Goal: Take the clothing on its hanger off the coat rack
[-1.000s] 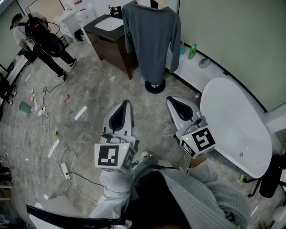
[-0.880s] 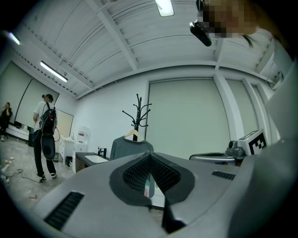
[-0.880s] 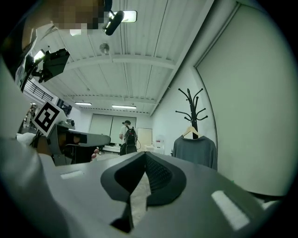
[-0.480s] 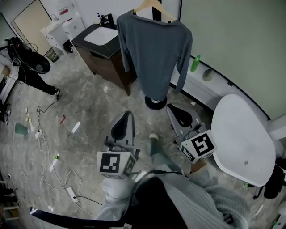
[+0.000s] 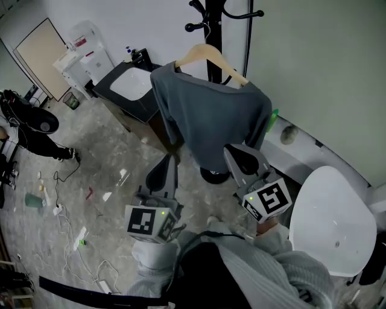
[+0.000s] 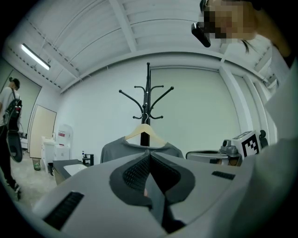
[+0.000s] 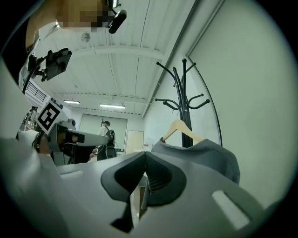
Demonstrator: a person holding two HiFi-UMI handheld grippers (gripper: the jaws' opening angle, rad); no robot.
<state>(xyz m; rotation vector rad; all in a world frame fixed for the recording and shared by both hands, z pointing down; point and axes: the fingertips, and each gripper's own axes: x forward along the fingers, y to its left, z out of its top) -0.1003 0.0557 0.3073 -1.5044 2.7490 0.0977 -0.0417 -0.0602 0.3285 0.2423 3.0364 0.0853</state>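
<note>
Approach stage, nothing grabbed yet: left gripper (image 5: 170,160) and right gripper (image 5: 232,152) both have jaws squeezed together and empty, aimed at the grey sweater (image 5: 211,121) on its wooden hanger (image 5: 205,53), hooked on the coat rack (image 5: 214,18) by the wall. Next I'd guess open up, reach higher, lift the hook off its peg (tub (image 5: 338,223) edge close on the right, sink cabinet (image 5: 129,84) left, open floor (image 5: 102,175) nearer us)

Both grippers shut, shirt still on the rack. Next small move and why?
Probably open the right gripper and lift it toward the wooden hanger. Both it and the left gripper are shut and empty, low in front of the grey shirt, and the hanger hangs on the coat rack above them; shut fingers cannot take it.
</note>
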